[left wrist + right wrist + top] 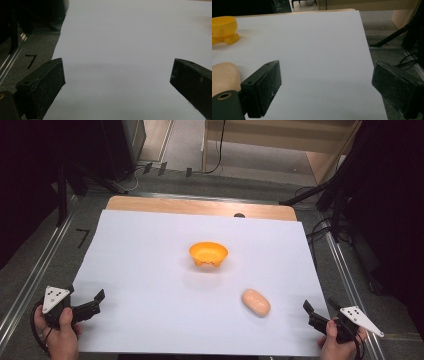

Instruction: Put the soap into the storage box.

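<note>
Scene: a counter (200,206) covered by a white sheet (150,270), seen from above; a person's hands enter at the bottom corners, each holding a gripper.
Left gripper (97,301): released, jaws wide apart with nothing between them, resting at the sheet's near left edge.
Right gripper (309,312): released, jaws spread and bare, at the near right edge, pointing toward the middle.
Bun (256,302): a small, smooth, pale peach oval, like a bread roll, lying flat on the sheet just left of the right gripper; in the right gripper view it sits beside the left jaw, outside the gap.
Bowl (208,254): small, bright orange-yellow, upright on stubby feet, near the sheet's centre, well apart from the bun, and it looks empty.
Step in hand: likely reaching the right gripper to the bun.
Doing it well: swing the gripper left so the bun sits squarely between the jaws, come in low across its narrow width, and close gently, since it looks soft and rounded and could squash or slip.
</note>
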### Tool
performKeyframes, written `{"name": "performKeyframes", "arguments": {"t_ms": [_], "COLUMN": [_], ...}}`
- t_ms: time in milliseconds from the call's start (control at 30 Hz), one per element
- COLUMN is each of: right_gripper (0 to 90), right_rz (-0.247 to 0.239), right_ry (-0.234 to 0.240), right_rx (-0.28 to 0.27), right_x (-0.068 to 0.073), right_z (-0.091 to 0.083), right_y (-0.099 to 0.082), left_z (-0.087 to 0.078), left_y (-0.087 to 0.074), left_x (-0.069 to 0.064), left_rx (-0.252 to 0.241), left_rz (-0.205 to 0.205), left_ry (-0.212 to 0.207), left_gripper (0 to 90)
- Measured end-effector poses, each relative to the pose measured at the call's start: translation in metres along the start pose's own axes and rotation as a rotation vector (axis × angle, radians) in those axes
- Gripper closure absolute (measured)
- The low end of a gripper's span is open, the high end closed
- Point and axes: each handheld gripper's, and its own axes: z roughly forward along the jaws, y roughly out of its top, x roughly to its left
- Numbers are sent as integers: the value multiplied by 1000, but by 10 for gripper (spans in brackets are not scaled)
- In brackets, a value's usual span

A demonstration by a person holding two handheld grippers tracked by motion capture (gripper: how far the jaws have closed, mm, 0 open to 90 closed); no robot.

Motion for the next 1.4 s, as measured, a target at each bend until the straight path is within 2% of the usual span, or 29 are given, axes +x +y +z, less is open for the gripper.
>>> {"name": "performKeyframes", "arguments": {"t_ms": [133, 167, 200, 233, 267, 333, 367, 400, 433, 467, 667, 700, 767, 800, 833, 867, 933, 1100, 1133, 1167, 1267, 1300, 1367, 1400], "right_gripper": [134, 135, 136, 136, 138, 144, 144, 184, 184, 172, 126, 83, 63, 63, 60, 55, 49, 33, 33, 32, 30, 28, 28, 25], "right_rz": [-10, -29, -63, -63, -97, -137, -137, -154, -154, -154, -170, -179, -194, -194, -206, -236, -246, -300, -300, -319, -345, -365, -377, -396], "right_ry": [-11, -4, 14, 14, 30, 49, 49, 9, 9, 16, 63, 76, 81, 81, 74, 70, 67, 76, 76, 77, 80, 86, 90, 93], "right_rx": [14, 24, 74, 74, 126, 176, 176, 238, 238, 274, 357, 403, 441, 441, 466, 514, 554, 638, 638, 678, 709, 751, 762, 795], "right_x": [2, 3, 6, 6, 10, 13, 13, 17, 17, 18, 24, 27, 29, 29, 30, 34, 37, 44, 44, 47, 50, 54, 54, 58], "right_z": [1, 2, 6, 6, 10, 14, 14, 17, 17, 19, 20, 22, 25, 25, 27, 30, 33, 39, 39, 42, 45, 48, 49, 50], "right_y": [1, 2, 4, 4, 5, 6, 6, 7, 7, 8, 17, 21, 24, 24, 26, 29, 31, 40, 40, 43, 44, 46, 47, 49], "left_z": [0, 0, 0, 0, 0, 0, 0, 0, 0, 0, 0, 1, 1, 1, 1, 1, 1, 1, 1, 1, 1, 2, 2, 2], "left_y": [0, 0, 0, 0, 0, 0, 0, 0, 0, 0, 0, 0, 0, 0, 0, 0, 0, 0, 0, 0, 0, 1, 1, 1], "left_x": [0, 0, 0, 0, 0, 0, 0, 0, 0, 0, 0, 0, -1, -1, -1, 0, 0, 0, 0, 0, -1, -1, -1, -1], "left_rx": [0, 1, 1, 1, -1, -1, -1, 3, 3, 3, 2, 1, 3, 3, 2, 3, 5, 7, 7, 8, 10, 12, 12, 12], "left_rz": [2, 3, 3, 3, 0, -2, -2, 1, 1, 2, 2, 6, 8, 8, 7, 5, 2, 6, 6, 6, 7, 8, 9, 11], "left_ry": [2, 3, 3, 3, 0, -2, -2, -1, -1, 0, -2, 0, 0, 0, 1, -1, -3, -4, -4, -4, -3, -3, -2, -1], "left_gripper": [1, 1, 1, 0, 1, 1, 1, 1, 1, 1, 1, 1, 1, 1, 1, 0, 1, 0, 0, 1, 0, 1, 0, 0]}}
